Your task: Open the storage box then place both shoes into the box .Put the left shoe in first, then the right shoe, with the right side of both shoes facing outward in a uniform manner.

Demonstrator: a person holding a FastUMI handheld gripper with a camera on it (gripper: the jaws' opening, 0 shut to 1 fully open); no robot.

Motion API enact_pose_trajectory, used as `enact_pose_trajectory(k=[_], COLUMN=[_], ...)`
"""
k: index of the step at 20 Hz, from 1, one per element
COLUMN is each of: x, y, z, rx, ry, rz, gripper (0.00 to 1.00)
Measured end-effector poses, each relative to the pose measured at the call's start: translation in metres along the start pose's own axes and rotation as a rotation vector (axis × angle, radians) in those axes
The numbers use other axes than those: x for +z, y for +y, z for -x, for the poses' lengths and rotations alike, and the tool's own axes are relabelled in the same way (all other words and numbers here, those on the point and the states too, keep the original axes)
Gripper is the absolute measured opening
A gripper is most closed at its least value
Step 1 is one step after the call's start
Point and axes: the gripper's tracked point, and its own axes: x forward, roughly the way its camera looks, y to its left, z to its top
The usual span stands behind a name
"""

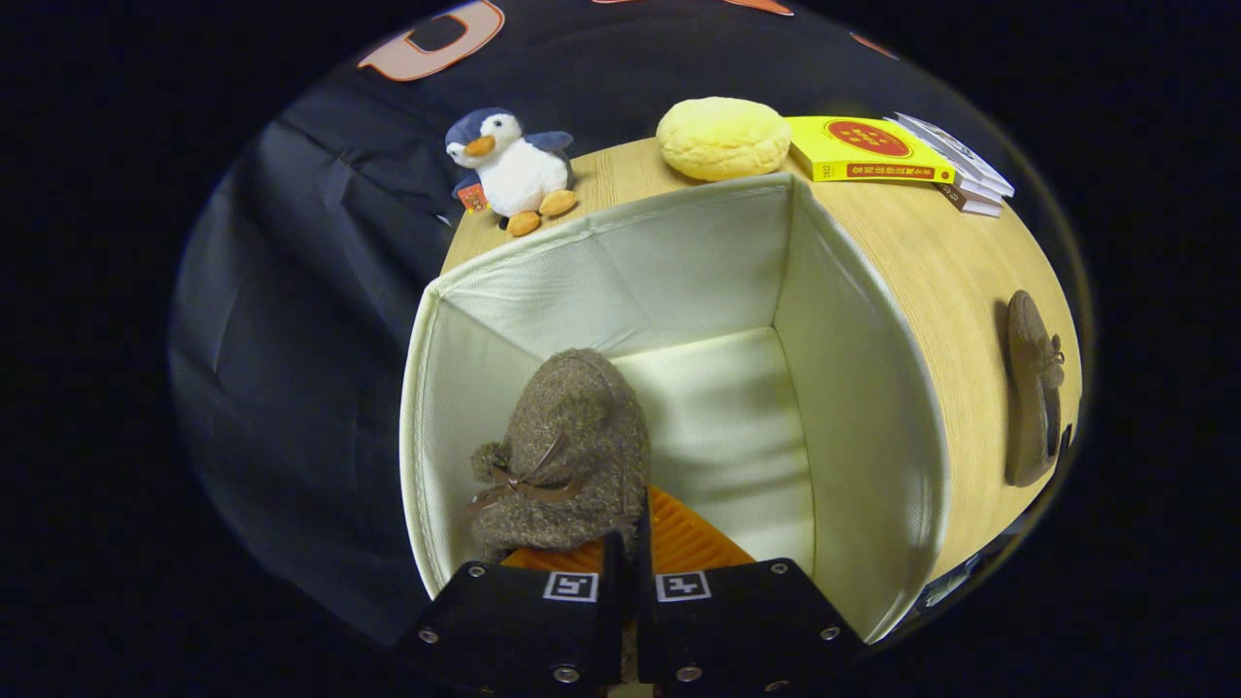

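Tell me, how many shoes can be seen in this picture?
2. One shoe is inside the box, held between the fingers of the gripper, which is shut on it. The other shoe lies on the table, right of the box.

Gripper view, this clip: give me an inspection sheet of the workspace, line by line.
Surface: light wooden table, bare between items.
Job's things: cream fabric storage box open on top; one brown fuzzy shoe inside it by the left wall; second brown shoe lying on the table right of the box.
Clutter: plush penguin, yellow round cushion and stacked books, all beyond the box.
Grippers: tool over the box, orange fingers close together, clamped on the shoe's rear.
Cables: nothing seen.
Surroundings: black cloth wall behind and left of the table.
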Motion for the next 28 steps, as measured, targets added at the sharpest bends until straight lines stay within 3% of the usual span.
enact_pose_trajectory(k=[3,7,12,14,20,28], x=[-0.012,-0.008,0.012,0.026,0.053,0.054], y=[0.017,0.022,-0.008,-0.029,-0.133,-0.309], z=[0.012,0.049,0.095,0.113,0.138,0.136], rx=[0.111,0.255,0.339,0.354,0.263,0.029], ry=[0.071,0.053,-0.041,-0.099,-0.245,-0.311], rz=[0.005,0.030,0.064,0.070,0.099,0.043], gripper=[0.24,0.42,0.76,0.85,0.96,0.96])
